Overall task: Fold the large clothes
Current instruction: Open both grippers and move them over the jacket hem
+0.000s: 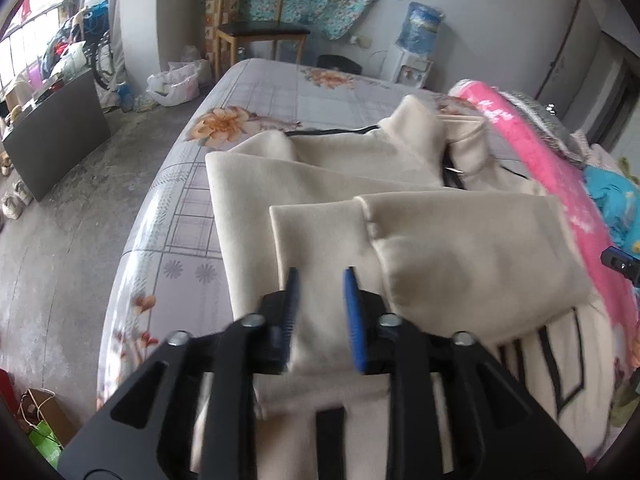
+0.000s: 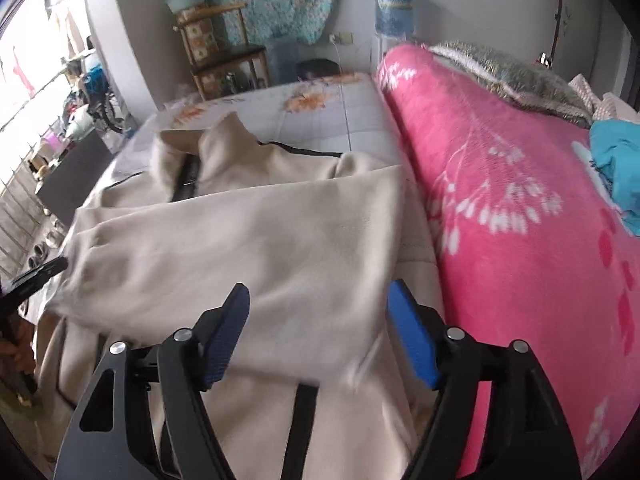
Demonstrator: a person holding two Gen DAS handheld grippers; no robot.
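A cream zip-up sweatshirt (image 1: 360, 168) with black trim lies on the bed, collar at the far end. Both sleeves (image 1: 460, 248) are folded across its chest. It also shows in the right wrist view (image 2: 240, 240). My left gripper (image 1: 322, 276) is open and empty, just above the near part of the garment by the left sleeve cuff. My right gripper (image 2: 320, 296) is open wide and empty, above the folded right sleeve. The tip of the right gripper shows at the left wrist view's right edge (image 1: 620, 260).
The bed (image 1: 248, 92) has a grey floral sheet. A pink blanket (image 2: 520, 200) is rolled along the garment's right side, with a grey pillow (image 2: 520, 76) and blue cloth (image 2: 616, 160) beyond. A wooden chair (image 1: 256, 28), water dispenser (image 1: 416, 40) and dark cabinet (image 1: 56, 128) stand on the floor.
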